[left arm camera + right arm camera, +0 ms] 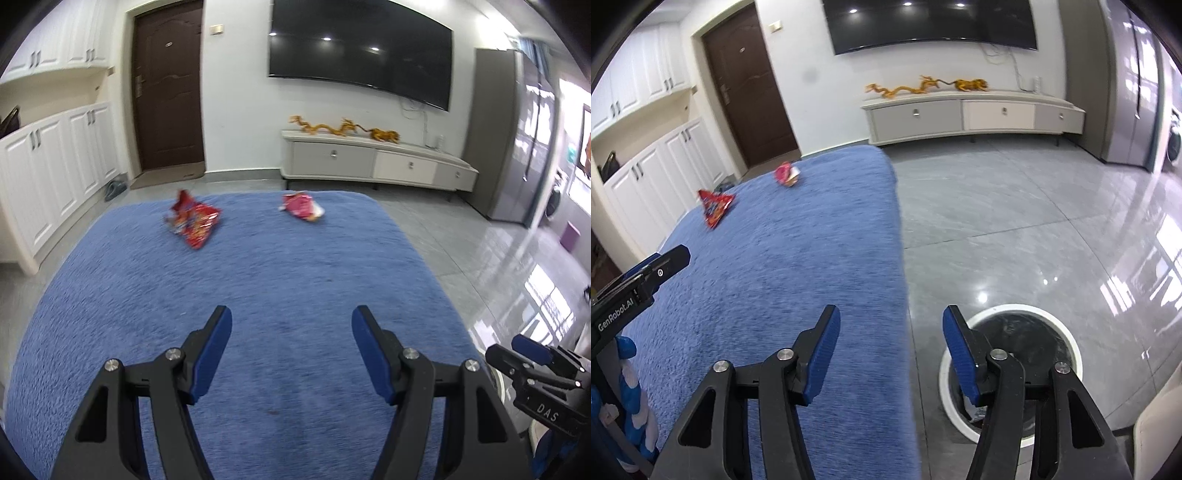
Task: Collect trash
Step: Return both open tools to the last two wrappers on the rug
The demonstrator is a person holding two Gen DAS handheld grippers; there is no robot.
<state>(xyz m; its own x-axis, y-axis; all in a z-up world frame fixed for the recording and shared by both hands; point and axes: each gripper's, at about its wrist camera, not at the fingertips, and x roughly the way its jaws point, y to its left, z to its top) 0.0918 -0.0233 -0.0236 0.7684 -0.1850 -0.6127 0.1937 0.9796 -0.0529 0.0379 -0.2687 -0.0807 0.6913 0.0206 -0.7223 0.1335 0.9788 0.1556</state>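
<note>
Both wrappers lay at far end of blue rug (258, 280), well ahead of both grippers. Left gripper (291, 328) wide open, empty, pointed btwn red snack wrapper (194, 221) and pink wrapper (303, 206); nearer arm, prob. Right gripper (891, 328) also open, empty, over rug edge beside trash bin (1067, 339).

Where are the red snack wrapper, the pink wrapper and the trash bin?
red snack wrapper (194, 222), left wrist view, middle of foil.
pink wrapper (302, 206), left wrist view, crumpled body.
trash bin (1067, 334), right wrist view, white rim.
</note>
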